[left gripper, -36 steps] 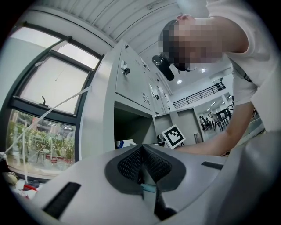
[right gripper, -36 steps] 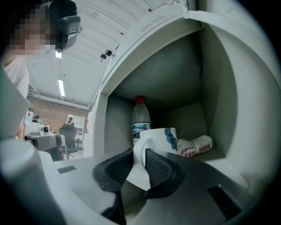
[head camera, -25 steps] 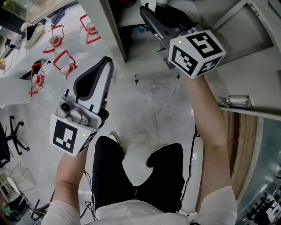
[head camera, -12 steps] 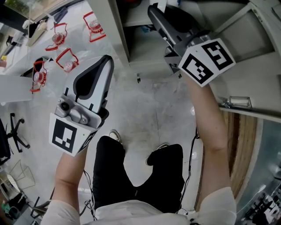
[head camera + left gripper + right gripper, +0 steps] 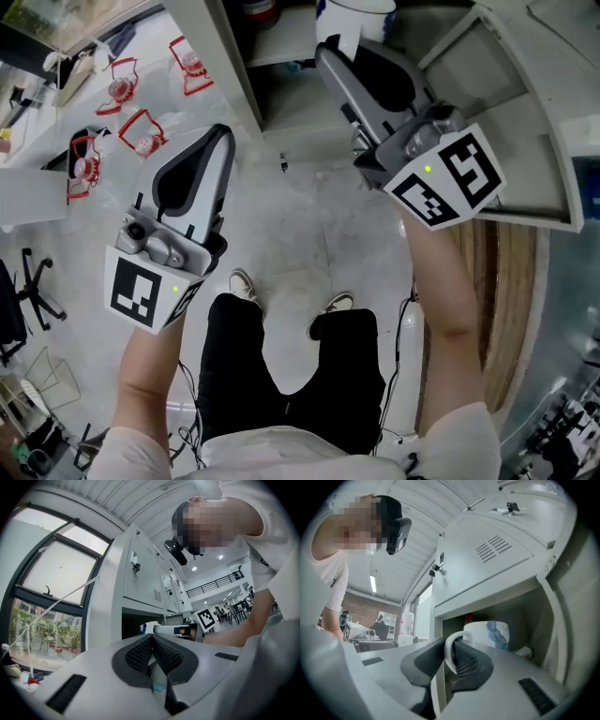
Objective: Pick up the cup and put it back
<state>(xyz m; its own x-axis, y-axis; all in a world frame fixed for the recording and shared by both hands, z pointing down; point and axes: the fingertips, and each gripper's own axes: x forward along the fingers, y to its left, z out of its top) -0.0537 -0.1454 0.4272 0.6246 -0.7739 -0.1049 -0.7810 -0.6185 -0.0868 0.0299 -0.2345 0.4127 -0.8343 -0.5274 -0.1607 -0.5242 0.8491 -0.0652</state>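
Right gripper (image 5: 449,654): my fingers are narrow, pinched on the handle of the white cup (image 5: 490,633), with the handle's band between the two pads. The cup is upright, out past my fingertips, at the mouth of the open cabinet (image 5: 487,573) compartment. I can't tell if its base touches the shelf. A red-capped item (image 5: 468,618) is behind it, inside. Left gripper (image 5: 151,651): my fingers are pressed together with nothing between them. It's held over the floor (image 5: 309,234), well apart from the cup.
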